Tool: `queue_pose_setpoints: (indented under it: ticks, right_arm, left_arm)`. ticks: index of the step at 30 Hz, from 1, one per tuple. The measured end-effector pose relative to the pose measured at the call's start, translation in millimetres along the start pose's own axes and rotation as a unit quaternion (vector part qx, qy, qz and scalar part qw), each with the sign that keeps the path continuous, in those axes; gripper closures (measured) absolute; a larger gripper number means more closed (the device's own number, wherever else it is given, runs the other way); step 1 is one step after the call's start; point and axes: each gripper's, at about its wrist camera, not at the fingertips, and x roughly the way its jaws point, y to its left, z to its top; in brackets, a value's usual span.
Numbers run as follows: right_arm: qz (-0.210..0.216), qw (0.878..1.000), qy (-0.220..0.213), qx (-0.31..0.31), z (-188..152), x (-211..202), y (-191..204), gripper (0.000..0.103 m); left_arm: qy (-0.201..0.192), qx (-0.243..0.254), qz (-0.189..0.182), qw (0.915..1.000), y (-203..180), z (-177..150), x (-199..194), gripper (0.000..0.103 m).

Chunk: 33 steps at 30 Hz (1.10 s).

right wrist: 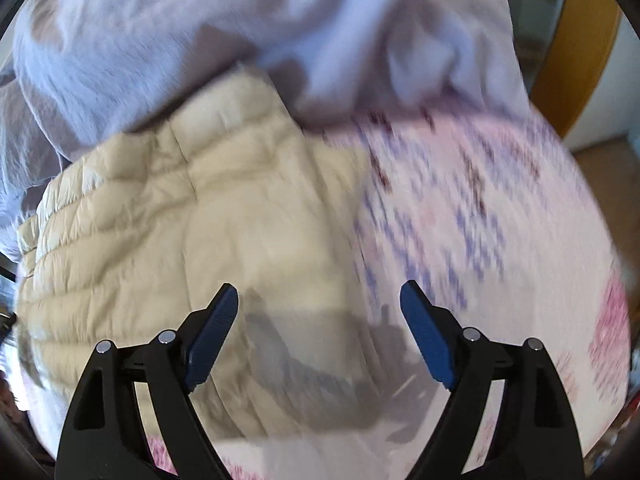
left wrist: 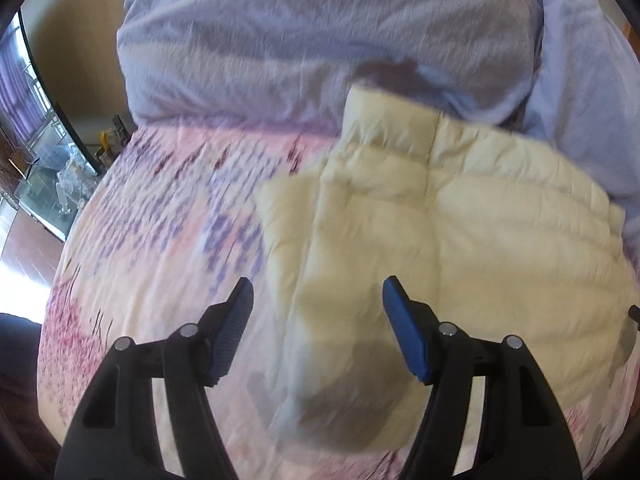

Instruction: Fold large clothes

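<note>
A cream quilted puffer jacket (left wrist: 440, 232) lies flat on a bed, collar toward the far side. It also shows in the right wrist view (right wrist: 168, 224). My left gripper (left wrist: 318, 292) is open and empty, hovering above the jacket's left near edge. My right gripper (right wrist: 320, 296) is open and empty, hovering above the jacket's right near edge. Both views are blurred by motion.
The bed sheet (left wrist: 160, 240) is pink with purple flower print; it also shows in the right wrist view (right wrist: 500, 240). A bunched lavender duvet (left wrist: 320, 40) lies beyond the jacket and shows again from the right (right wrist: 200, 28). A glass cabinet (left wrist: 52, 176) stands left of the bed. A wooden frame (right wrist: 580, 60) stands at the right.
</note>
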Motion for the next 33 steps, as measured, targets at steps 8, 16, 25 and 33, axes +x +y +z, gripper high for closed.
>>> queue_pose_setpoints:
  ticks: [8, 16, 25, 33]
  right_arm:
    - [0.011, 0.999, 0.035, 0.005, -24, 19, 2, 0.018]
    - [0.039, 0.997, 0.063, 0.025, -27, 37, 2, 0.026]
    - [0.060, 0.993, 0.069, 0.068, -41, 58, -15, 0.031]
    - [0.078, 0.990, 0.065, 0.093, -47, 56, -24, 0.057]
  left_arm:
    - [0.035, -0.021, -0.023, 0.9989, 8, -21, 8, 0.035]
    - [0.057, -0.037, -0.062, 0.9958, -4, -25, 15, 0.036]
    - [0.074, -0.068, -0.088, 0.9911, 4, -26, 25, 0.036]
    - [0.065, -0.071, -0.095, 0.9908, 3, -30, 23, 0.055]
